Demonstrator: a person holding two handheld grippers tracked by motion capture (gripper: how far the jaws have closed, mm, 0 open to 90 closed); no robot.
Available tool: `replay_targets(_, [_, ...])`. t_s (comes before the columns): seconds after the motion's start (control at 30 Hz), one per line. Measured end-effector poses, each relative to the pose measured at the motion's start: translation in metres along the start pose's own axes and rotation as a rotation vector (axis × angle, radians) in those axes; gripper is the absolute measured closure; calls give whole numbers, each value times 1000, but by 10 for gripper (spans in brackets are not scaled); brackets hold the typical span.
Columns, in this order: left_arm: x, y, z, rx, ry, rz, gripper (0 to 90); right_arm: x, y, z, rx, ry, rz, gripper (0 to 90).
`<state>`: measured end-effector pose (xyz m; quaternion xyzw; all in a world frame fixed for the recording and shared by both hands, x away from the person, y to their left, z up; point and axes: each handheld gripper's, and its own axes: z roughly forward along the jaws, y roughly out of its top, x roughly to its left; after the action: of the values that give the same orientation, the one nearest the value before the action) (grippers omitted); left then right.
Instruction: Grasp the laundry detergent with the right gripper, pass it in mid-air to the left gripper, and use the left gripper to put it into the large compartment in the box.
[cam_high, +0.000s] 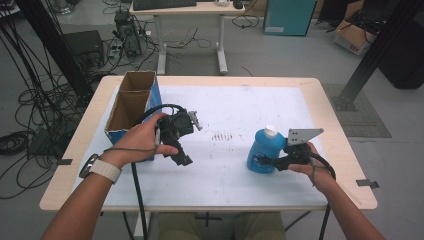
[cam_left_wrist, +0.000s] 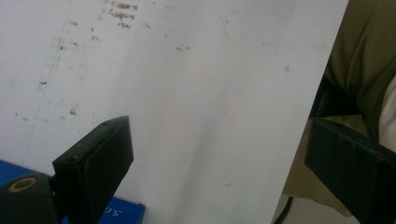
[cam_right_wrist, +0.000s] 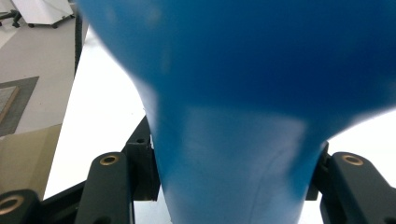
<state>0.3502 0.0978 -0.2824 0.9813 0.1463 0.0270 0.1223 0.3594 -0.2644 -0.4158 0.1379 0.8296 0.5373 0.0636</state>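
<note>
Gripping the blue bottle (cam_high: 261, 151) at its narrow waist, the right gripper (cam_high: 270, 161) was clamped tight. Smooth plastic probably felt slippery, liquid-heavy. The left gripper (cam_high: 184, 159) stood spread, empty.

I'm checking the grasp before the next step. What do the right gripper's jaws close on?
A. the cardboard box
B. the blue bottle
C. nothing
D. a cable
B: in the right gripper view the jaws of the right gripper press on both sides of the blue bottle.
</note>
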Motion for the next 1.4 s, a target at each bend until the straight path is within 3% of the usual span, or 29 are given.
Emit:
replay_targets(1.03, [0,0,-4,-13,6,-9,84,0,-1,0,-7,2,2,417])
replay_targets(1.2, [-2,2,-9,-25,13,-24,76,-1,0,0,-3,6,0,421])
replay_targets(1.4, [-7,10,-23,-54,9,-10,76,-2,3,-1,-6,12,19,423])
